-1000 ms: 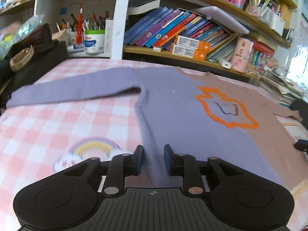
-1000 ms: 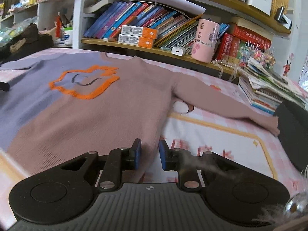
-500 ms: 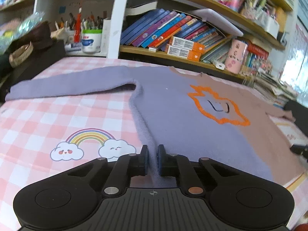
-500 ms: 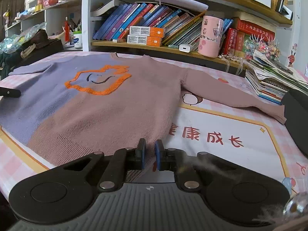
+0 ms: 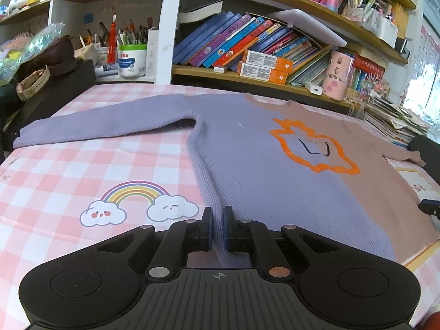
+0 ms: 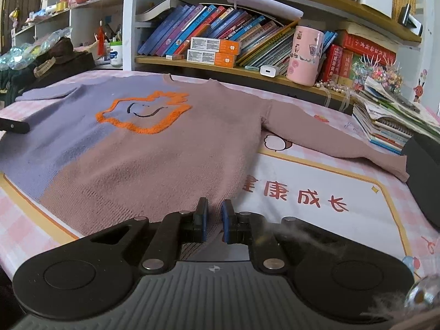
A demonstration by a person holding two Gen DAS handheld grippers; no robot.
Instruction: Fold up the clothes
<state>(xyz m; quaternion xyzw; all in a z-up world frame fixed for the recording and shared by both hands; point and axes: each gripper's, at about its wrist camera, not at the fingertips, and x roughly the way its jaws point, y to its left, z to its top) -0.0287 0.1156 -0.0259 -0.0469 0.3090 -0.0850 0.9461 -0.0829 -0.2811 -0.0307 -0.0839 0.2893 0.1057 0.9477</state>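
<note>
A knitted sweater [image 5: 261, 159], half lilac and half dusty pink with an orange-outlined shape on the chest, lies flat and face up on the table, sleeves spread out to both sides. My left gripper [image 5: 218, 227] is shut on the sweater's lilac bottom-left hem corner. In the right wrist view the same sweater [image 6: 170, 154] fills the table, and my right gripper [image 6: 214, 224] is shut on its pink bottom-right hem corner. The tip of the left gripper [image 6: 13, 126] shows at the left edge of that view.
A pink checked tablecloth [image 5: 68, 170] with a rainbow print covers the table. Bookshelves [image 5: 247, 52] stand behind it. A stack of booklets [image 6: 390, 126] and a dark object [image 6: 423, 170] sit at the right; a dark box [image 5: 46, 93] at the left.
Both grippers have gone from open to shut on the sweater's bottom hem corners. The views have pulled back and risen a little; the sweater still lies flat.
</note>
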